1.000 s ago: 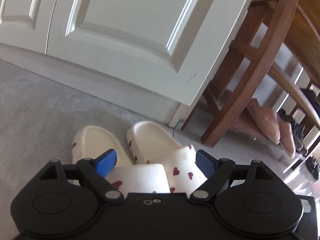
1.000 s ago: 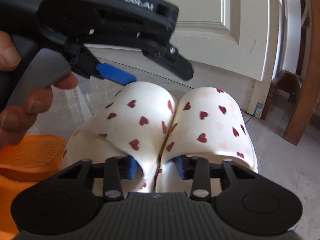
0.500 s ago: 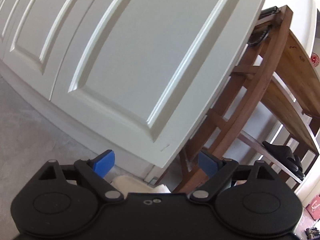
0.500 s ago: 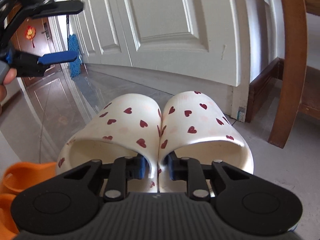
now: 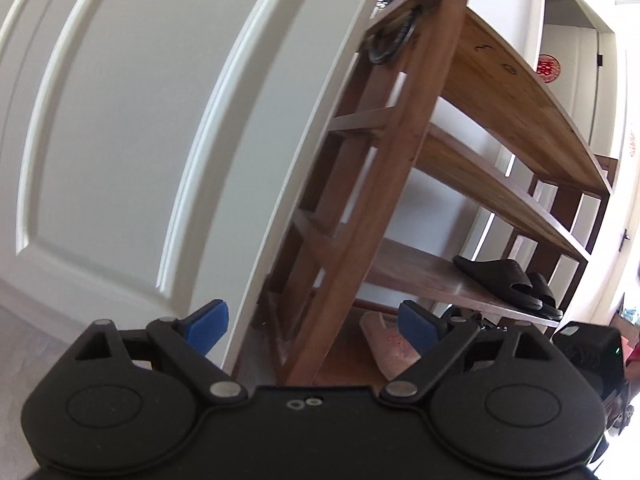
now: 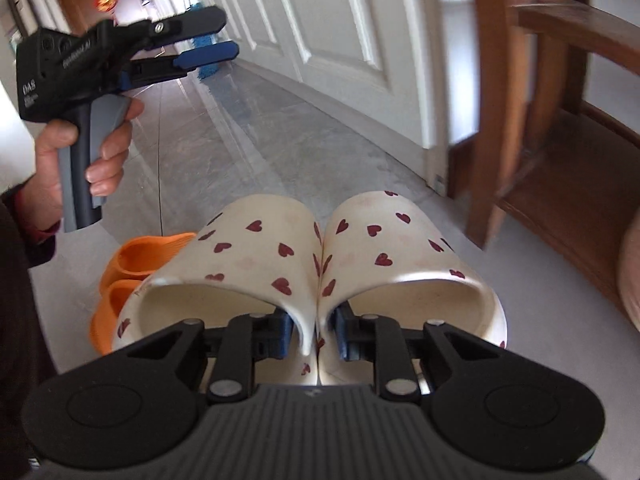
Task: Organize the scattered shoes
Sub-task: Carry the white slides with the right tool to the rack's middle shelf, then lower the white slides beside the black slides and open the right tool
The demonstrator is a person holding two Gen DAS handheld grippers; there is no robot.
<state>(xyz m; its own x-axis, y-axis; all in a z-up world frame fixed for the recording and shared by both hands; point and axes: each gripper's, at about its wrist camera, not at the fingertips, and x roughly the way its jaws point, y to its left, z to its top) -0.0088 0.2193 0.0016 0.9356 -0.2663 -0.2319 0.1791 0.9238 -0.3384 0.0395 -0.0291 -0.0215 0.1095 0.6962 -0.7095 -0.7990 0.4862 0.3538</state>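
Two heart slippers [image 6: 320, 264] pinched together

floor [image 6: 304, 148]: grey, glossy, runs far along white doors | on floor: orange slippers [image 6: 132, 276], near left | shoe rack [image 5: 404, 200]: wooden, tiered, right of door | lower shelf [image 5: 416, 276]: black slides [image 5: 504, 282], far right | lowest tier: pink shoe [image 5: 384, 340], partly hidden

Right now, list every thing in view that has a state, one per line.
right gripper: shut, pinching the inner walls of both heart slippers.
heart slippers: held side by side, off the floor.
left gripper: open, empty.
orange slippers: loose on the floor.
black slippers: shelved on the shoe rack.
white door: whether shut, cannot tell.
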